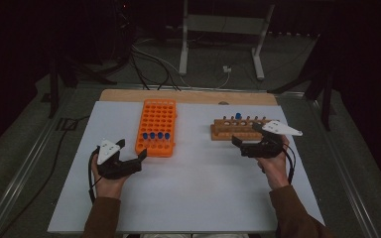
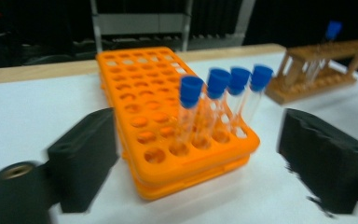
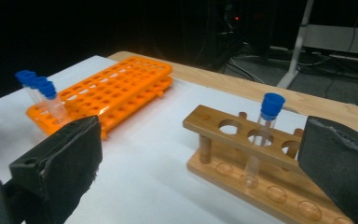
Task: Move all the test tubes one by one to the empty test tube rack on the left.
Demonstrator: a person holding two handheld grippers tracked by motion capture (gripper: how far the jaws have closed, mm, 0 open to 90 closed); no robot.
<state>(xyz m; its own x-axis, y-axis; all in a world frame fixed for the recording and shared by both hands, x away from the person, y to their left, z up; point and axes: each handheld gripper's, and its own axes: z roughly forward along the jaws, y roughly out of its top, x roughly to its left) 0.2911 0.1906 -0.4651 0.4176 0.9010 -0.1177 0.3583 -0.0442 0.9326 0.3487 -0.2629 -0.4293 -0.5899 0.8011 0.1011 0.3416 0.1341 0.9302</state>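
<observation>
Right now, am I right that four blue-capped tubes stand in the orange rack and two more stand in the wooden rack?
Not quite: the wooden rack holds one blue-capped tube, not two, as the right gripper view shows; its other holes are empty. The four blue-capped tubes in the orange rack are as you say.
</observation>
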